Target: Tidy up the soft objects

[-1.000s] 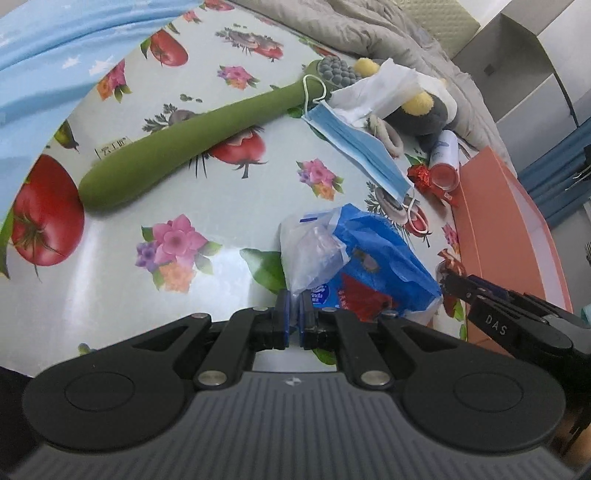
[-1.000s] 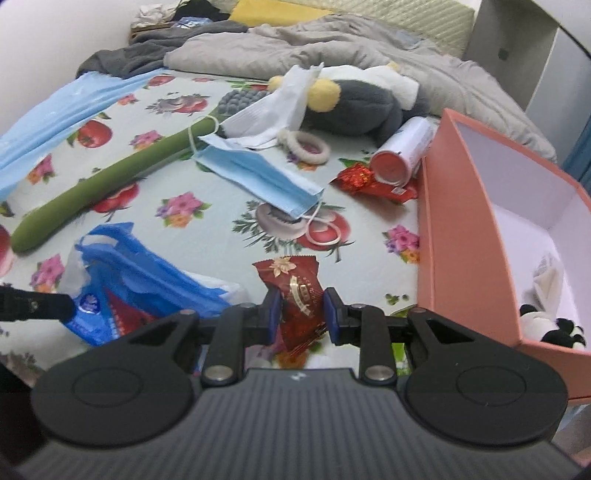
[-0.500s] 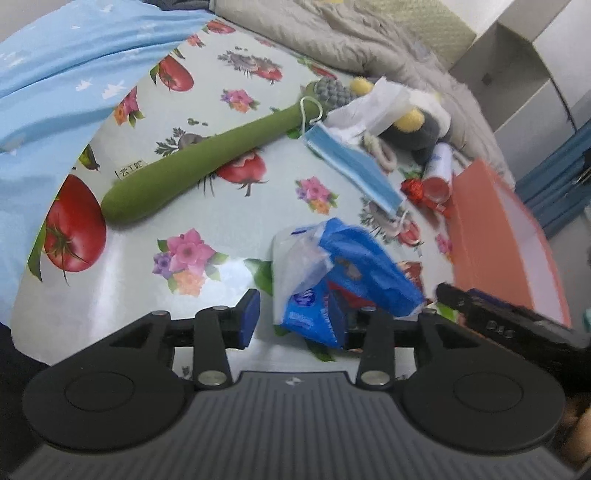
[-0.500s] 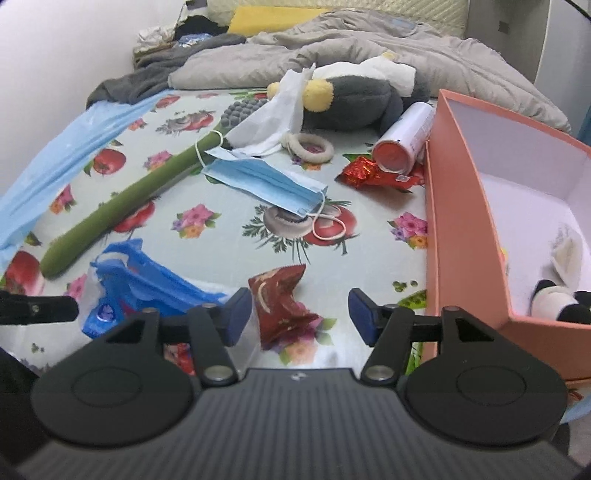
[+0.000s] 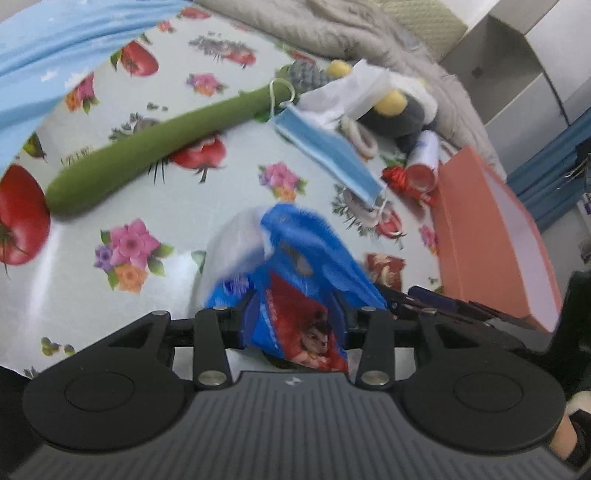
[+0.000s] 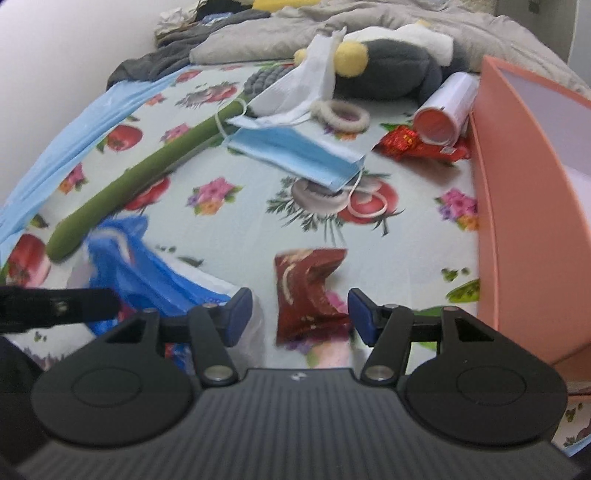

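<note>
My left gripper [image 5: 293,319] is open, its fingers on either side of a blue and red plastic bag [image 5: 295,266] on the flowered tablecloth [image 5: 122,236]. The bag also shows in the right wrist view [image 6: 147,269]. My right gripper [image 6: 301,314] is open around a dark red snack packet [image 6: 308,291], which lies flat on the cloth. A long green plush [image 6: 147,173], a blue face mask [image 6: 295,151], a white tissue [image 6: 306,85] and a dark plush toy with yellow parts [image 6: 388,66] lie farther back.
An orange box [image 6: 524,206] stands open at the right. A white can with a red end [image 6: 447,107], a red wrapper [image 6: 410,144] and a white ring [image 6: 341,114] lie near it. A grey blanket [image 6: 332,33] lies behind, and a light blue sheet [image 6: 62,151] on the left.
Both grippers opened. The right one let go of the red snack packet, which now lies on the cloth. The left one moved forward so the blue bag sits between its fingers.
</note>
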Demonstrator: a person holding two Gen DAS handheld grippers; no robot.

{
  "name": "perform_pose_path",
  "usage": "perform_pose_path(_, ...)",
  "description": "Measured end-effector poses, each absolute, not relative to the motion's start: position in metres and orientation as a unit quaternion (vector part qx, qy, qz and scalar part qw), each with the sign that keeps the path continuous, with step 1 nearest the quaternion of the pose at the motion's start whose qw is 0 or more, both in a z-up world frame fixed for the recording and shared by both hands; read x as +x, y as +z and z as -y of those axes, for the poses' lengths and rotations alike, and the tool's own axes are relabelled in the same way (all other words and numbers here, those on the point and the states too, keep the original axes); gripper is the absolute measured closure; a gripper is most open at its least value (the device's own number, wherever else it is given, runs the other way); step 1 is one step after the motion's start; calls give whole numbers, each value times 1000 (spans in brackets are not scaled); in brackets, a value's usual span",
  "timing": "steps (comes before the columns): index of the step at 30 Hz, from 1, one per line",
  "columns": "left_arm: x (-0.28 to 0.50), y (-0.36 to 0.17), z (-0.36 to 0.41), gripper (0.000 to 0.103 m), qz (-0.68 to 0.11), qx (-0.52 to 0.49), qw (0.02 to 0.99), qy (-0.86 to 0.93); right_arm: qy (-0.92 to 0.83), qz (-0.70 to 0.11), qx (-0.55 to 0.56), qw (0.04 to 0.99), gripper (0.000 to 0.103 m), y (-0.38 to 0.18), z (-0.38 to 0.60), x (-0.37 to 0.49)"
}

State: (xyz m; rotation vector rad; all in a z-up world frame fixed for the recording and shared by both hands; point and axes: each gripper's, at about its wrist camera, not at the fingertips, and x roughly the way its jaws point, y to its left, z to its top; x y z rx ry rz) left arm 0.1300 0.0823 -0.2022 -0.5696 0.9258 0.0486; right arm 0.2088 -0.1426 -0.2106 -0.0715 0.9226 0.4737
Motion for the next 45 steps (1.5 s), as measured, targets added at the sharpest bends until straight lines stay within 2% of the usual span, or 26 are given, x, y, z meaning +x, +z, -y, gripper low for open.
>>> perform_pose_path(6, 136, -209, -93, 56, -441, -291, 848, 41, 218, -453, -25, 864, 49, -220, 141, 203)
perform_pose_path(8, 136, -207, -95, 53, -437, -297, 848, 38, 220, -454, -24, 863, 57, -220, 140, 201)
perform_pose_path(10, 136, -205, -96, 43, -433, -306, 847, 39, 220, -454, -25, 863, 69, -220, 139, 200)
perform_pose_path(11, 135, -205, -96, 42, -430, -310, 847, 37, 222, -455, -24, 862, 70, -220, 139, 199)
perform_pose_path(19, 138, -200, -83, 35, -421, -321, 848, 21, 243, -457, -21, 855, 70, -217, 132, 182)
perform_pose_path(30, 144, -207, -84, 36, -434, -288, 852, 48, 289, -453, -40, 842, 70, -215, 115, 158)
perform_pose_path(38, 146, -216, -88, 53, -439, -260, 857, 70, 264, -402, -57, 875, 68, -183, 125, 164)
perform_pose_path(39, 145, -216, -89, 57, -437, -259, 858, 70, 258, -397, -56, 879, 67, -181, 127, 167)
perform_pose_path(42, 145, -215, -89, 62, -435, -253, 861, 70, 235, -397, -47, 886, 53, -182, 133, 182)
perform_pose_path(45, 144, -215, -88, 67, -432, -249, 864, 71, 221, -397, -47, 890, 52, -186, 137, 194)
